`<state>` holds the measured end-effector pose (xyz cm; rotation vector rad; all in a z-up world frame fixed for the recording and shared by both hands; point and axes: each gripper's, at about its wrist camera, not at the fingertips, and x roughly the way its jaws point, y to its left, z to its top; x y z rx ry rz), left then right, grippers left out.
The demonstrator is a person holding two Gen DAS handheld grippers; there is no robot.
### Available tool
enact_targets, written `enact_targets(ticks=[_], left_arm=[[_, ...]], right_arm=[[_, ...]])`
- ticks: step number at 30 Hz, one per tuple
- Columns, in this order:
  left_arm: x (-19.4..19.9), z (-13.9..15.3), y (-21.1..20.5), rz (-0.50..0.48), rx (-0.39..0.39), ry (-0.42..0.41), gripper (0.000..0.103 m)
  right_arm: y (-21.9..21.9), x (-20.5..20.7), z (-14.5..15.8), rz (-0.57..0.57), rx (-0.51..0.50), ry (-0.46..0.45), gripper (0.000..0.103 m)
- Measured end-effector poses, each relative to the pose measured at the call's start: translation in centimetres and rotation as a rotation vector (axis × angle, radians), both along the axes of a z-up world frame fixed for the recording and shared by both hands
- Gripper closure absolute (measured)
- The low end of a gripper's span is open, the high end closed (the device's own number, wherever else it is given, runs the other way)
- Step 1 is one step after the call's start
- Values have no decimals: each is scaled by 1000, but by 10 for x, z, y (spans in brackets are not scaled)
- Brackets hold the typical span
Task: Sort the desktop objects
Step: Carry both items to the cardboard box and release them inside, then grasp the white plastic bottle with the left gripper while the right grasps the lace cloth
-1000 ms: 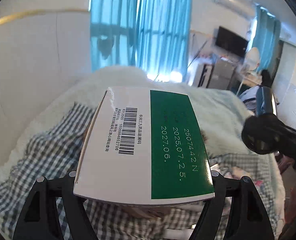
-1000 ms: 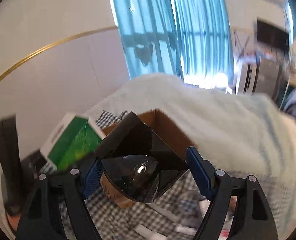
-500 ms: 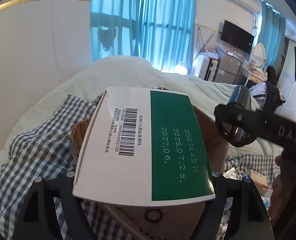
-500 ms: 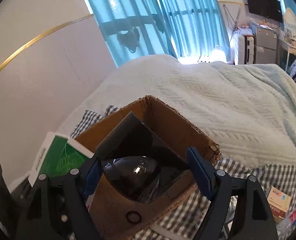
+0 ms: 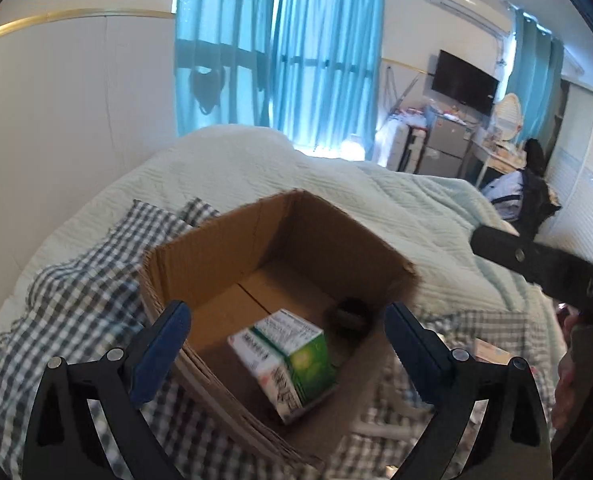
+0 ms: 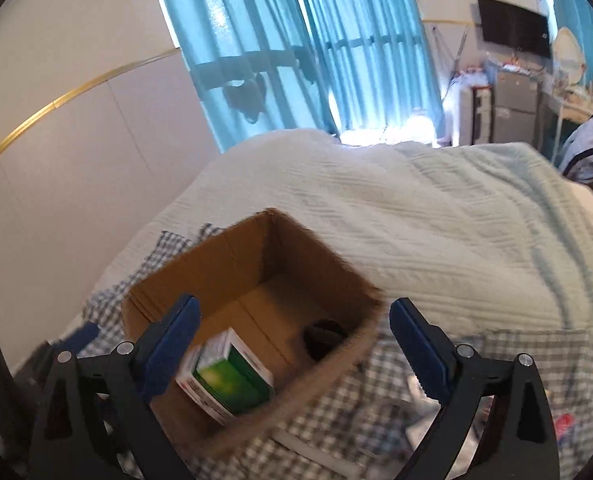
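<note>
An open cardboard box [image 5: 200,248] [image 6: 164,280] sits on a checked cloth on the bed. Inside it lies a green and white carton [image 5: 288,360] [image 6: 228,376], tilted on the box floor, and a dark round object [image 5: 350,314] [image 6: 322,334] blurred near the right wall. My left gripper [image 5: 286,330] hangs above the box's near side, its jaws opening with nothing pressed between them. My right gripper [image 6: 292,334] hovers over the box too, jaws opening and bare. The right gripper's black body [image 5: 544,264] shows at the right edge of the left wrist view.
A checked cloth [image 5: 68,292] [image 6: 496,352] lies under the box, on a pale quilted bedspread [image 5: 376,200] [image 6: 416,220]. Small packets [image 5: 488,354] lie blurred on the cloth to the right. A white wall runs on the left; blue curtains and furniture stand behind.
Both grippers spread their jaws. The green and white carton dropped from the left one and the dark glossy object from the right one; both now lie in the cardboard box.
</note>
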<state>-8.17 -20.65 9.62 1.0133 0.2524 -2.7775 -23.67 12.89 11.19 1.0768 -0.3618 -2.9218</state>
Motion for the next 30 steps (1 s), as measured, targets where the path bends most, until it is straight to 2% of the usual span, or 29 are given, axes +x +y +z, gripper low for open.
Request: enact_targets(ticks=[5, 9, 14, 17, 19, 22, 30], left_arm=[[29, 7, 36, -60, 23, 4, 3], [50, -3, 75, -129, 25, -16, 3], [74, -39, 115, -224, 42, -104, 3], [84, -68, 123, -231, 61, -152, 3], [90, -89, 127, -235, 49, -187, 3], [97, -113, 132, -255, 20, -217, 3], [99, -163, 140, -304, -34, -276, 3]], right_arm=[[28, 62, 8, -75, 55, -4, 7], [49, 109, 3, -139, 43, -30, 7], [67, 162, -29, -200, 85, -85, 7], [77, 189, -63, -232, 49, -140, 7], [80, 200, -87, -242, 27, -180, 7], [77, 211, -117, -229, 54, -211, 7], [61, 194, -169, -181, 42, -280, 7]])
